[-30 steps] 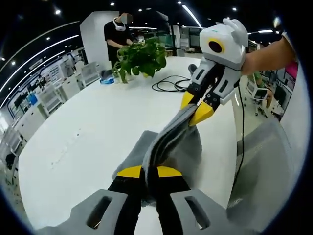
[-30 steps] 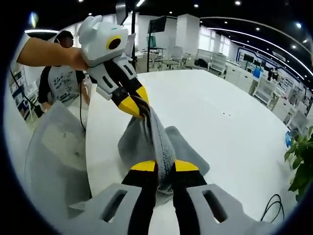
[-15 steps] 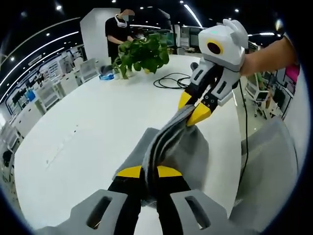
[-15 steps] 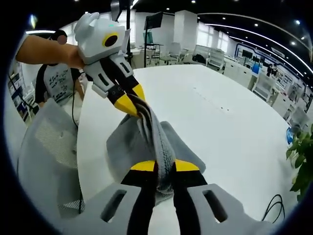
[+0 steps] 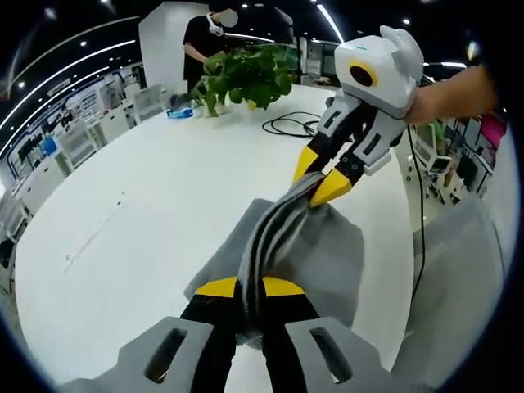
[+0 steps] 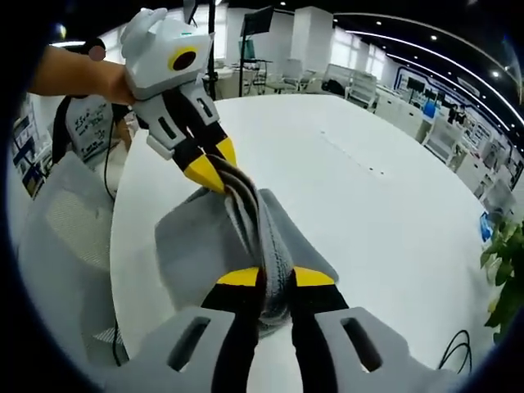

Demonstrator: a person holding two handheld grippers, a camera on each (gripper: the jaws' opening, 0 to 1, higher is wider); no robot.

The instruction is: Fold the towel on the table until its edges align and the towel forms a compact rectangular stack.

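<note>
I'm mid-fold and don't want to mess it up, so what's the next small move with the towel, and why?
Probably carry the pinched edge across and lower it onto the layer below. Both the left gripper and right gripper are shut on a bunched edge of the grey towel, stretched taut between them above the white table, while the rest lies flat, so edges aren't aligned yet.

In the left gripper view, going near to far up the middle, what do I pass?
Left tongs shut on the towel → stretched towel edge → right tongs gripping its other end → black cable on the table → potted plant → person standing behind it.
</note>
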